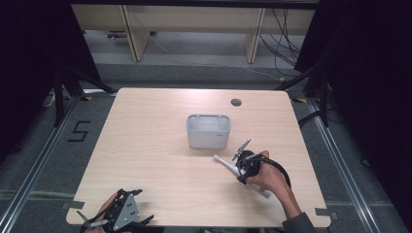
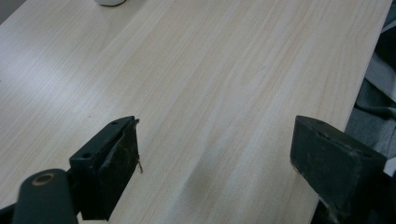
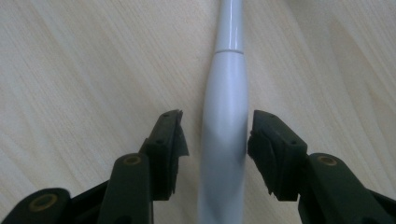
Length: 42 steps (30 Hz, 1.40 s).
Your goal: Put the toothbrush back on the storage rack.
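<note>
Pale wood table (image 1: 160, 160): slim white plastic toothbrush (image 3: 224, 140) lies diagonal, head twd frame centre; right gripper (image 3: 215, 135) jaws straddle handle w/ gaps; left gripper (image 2: 215, 154) spread wide.

Our black two-jaw left gripper (image 1: 127, 213) at seven o'clock, jaws wide; our black right gripper (image 1: 241, 162) at four o'clock, jaws half-closed.

Lab-like recording bay: black curtains (image 1: 29, 58), floor rails (image 1: 29, 179), loose cables (image 1: 284, 43).
</note>
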Each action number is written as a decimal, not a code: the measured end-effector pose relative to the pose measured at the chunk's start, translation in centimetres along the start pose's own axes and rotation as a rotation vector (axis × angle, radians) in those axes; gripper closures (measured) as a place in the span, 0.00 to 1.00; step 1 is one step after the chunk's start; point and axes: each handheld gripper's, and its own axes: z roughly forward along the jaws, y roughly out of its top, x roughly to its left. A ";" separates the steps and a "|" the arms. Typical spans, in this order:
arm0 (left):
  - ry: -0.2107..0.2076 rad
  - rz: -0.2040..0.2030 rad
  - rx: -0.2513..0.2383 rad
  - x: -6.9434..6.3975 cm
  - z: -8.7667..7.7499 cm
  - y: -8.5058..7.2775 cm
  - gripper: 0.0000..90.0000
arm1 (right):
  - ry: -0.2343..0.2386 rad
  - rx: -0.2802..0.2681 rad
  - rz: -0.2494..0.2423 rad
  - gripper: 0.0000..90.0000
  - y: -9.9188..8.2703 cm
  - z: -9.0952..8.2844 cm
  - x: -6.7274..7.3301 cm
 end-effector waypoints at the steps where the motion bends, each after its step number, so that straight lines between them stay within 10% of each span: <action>1: 0.000 0.001 0.001 0.0 0.0 0.0 0.17 | 0.007 0.004 0.005 0.61 0.0 0.1 0.0; 42: 0.012 -0.005 -0.001 0.0 0.1 -0.1 0.17 | 0.082 0.186 -0.066 0.74 1.9 1.4 -1.2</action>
